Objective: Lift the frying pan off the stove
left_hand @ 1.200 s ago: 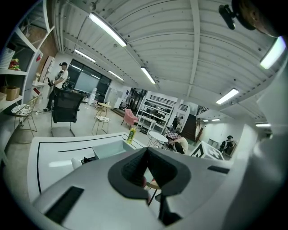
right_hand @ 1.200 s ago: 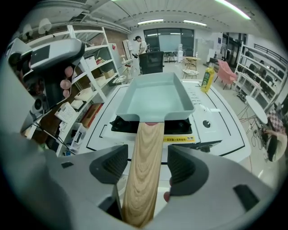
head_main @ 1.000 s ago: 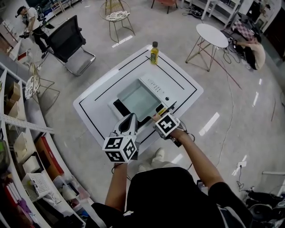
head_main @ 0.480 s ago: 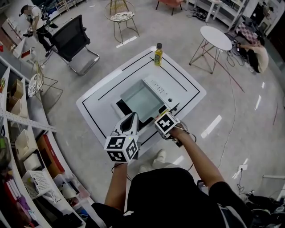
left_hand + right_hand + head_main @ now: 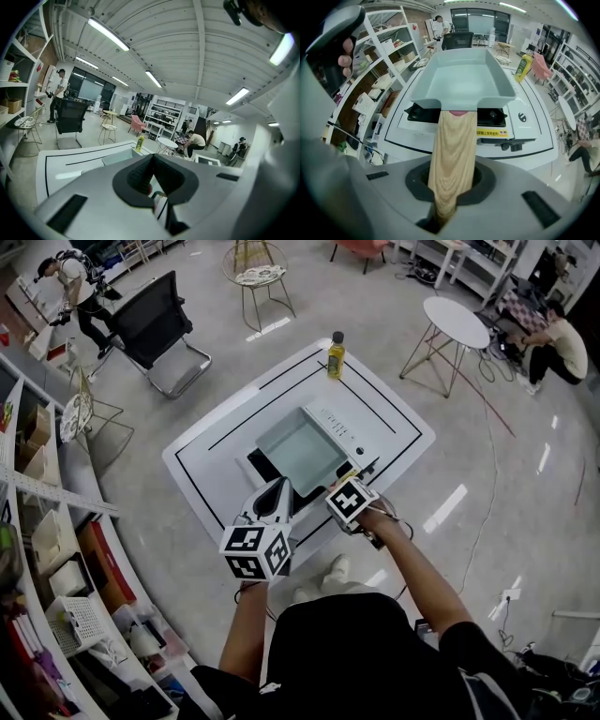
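Note:
A pale green square frying pan (image 5: pixel 300 448) sits on a black stove (image 5: pixel 255 465) set in the white table (image 5: pixel 211 451). Its wooden handle (image 5: pixel 452 150) runs straight back between the jaws of my right gripper (image 5: pixel 449 190), which are closing on it and squeeze it from both sides. In the head view the right gripper (image 5: pixel 343 486) is at the pan's near right corner. My left gripper (image 5: pixel 277 491) hovers over the table's near edge, tilted upward. In the left gripper view the left gripper (image 5: pixel 153 161) is shut with nothing in it, and the pan (image 5: pixel 117 157) lies below and ahead.
A yellow oil bottle (image 5: pixel 335 354) stands at the table's far corner. The stove's white control panel (image 5: pixel 339 427) lies right of the pan. An office chair (image 5: pixel 150 329), a round side table (image 5: pixel 455 320) and shelving (image 5: pixel 47 549) ring the table. People are at the room's edges.
Neither gripper nor the pan has visibly moved on the table. The head view has shifted slightly.

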`<act>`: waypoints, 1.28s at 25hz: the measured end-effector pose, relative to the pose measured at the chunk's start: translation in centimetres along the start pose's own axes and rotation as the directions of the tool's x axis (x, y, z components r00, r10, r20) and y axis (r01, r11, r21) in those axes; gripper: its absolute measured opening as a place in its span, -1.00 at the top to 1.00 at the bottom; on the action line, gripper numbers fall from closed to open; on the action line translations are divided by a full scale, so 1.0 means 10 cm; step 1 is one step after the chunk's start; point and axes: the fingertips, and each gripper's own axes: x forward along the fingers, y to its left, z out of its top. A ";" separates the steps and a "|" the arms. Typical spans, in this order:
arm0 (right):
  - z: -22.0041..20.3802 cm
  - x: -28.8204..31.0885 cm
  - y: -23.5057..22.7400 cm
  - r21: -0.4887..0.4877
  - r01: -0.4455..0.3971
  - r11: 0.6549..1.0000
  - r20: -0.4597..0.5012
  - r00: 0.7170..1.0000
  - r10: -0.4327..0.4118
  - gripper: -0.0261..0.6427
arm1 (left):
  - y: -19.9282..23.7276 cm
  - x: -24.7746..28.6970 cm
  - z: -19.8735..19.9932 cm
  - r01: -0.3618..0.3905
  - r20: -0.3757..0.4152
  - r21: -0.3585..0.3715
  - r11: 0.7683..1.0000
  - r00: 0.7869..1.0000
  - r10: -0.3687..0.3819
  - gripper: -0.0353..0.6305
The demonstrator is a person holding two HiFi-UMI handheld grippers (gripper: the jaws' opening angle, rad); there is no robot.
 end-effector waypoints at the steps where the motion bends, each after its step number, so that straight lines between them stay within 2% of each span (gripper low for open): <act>1: -0.01 0.00 -0.01 0.004 0.004 1.000 -0.003 1.000 -0.004 0.83 | 0.00 0.00 0.00 0.001 0.000 -0.001 1.000 1.000 -0.001 0.86; 5: 0.01 0.06 0.04 -0.015 -0.021 1.000 0.018 1.000 0.021 0.84 | -0.02 -0.02 -0.02 0.006 -0.001 0.001 1.000 1.000 -0.006 0.86; 24: -0.06 0.00 0.02 0.050 0.034 0.998 0.045 0.998 -0.036 0.85 | 0.03 -0.16 -0.01 -0.012 0.008 0.004 1.000 1.000 0.012 0.86; 28: 0.01 -0.07 0.01 0.070 0.029 0.997 0.088 0.996 -0.035 0.85 | 0.06 -0.15 0.01 -0.016 0.010 0.003 1.000 1.000 0.016 0.86; 32: 0.14 -0.16 0.22 0.095 -0.048 0.994 0.176 0.984 0.031 0.85 | 0.06 -0.21 0.00 -0.008 0.006 0.007 1.000 1.000 0.008 0.86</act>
